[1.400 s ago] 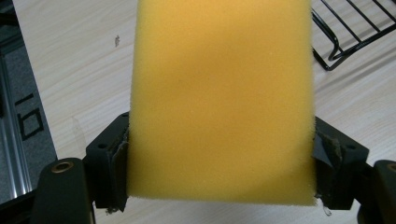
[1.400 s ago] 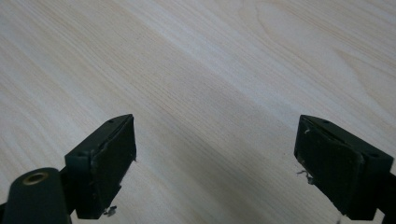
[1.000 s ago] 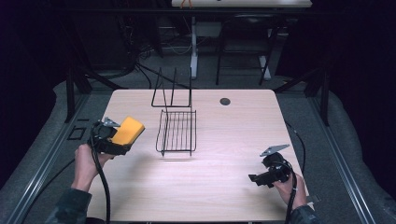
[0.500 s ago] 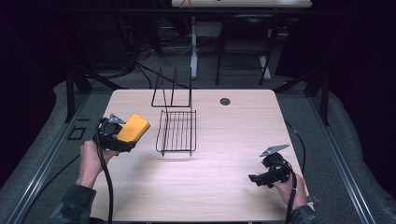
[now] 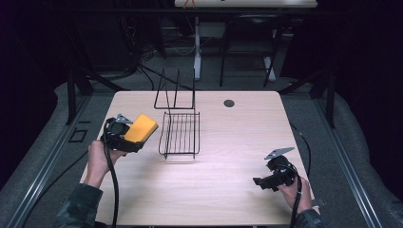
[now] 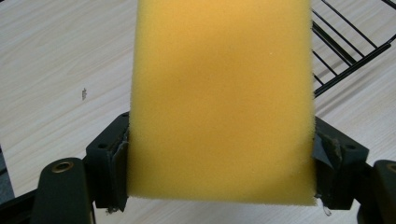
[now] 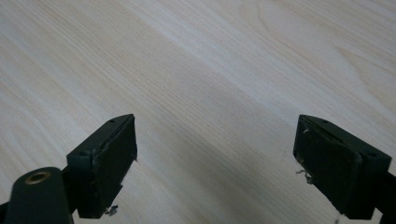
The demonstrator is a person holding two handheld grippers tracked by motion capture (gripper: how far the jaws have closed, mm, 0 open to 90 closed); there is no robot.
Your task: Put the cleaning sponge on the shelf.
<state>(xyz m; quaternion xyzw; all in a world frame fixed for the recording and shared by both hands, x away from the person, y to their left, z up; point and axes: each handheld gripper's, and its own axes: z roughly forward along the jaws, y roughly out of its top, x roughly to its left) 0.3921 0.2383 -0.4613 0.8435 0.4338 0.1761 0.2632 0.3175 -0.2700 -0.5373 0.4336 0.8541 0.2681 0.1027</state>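
Left gripper [image 5: 132, 134] near the table's [image 5: 237, 142] left edge, clamped on yellow sponge [image 6: 219, 102] beside wire rack [image 5: 180, 135]. Right gripper [image 7: 217, 158] near the right front corner, jaws apart, empty.

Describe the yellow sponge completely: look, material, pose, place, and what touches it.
The sponge is a rectangular block of yellow-orange foam with a fine porous surface and slightly fuzzy edges, unmarked and dry-looking. It is clamped between the two black jaws of the left tongs, which press its opposite sides near one end, so most of the block juts out past them. In the high view it is held off the wooden table, tilted upward, just left of the black wire rack and not touching it.
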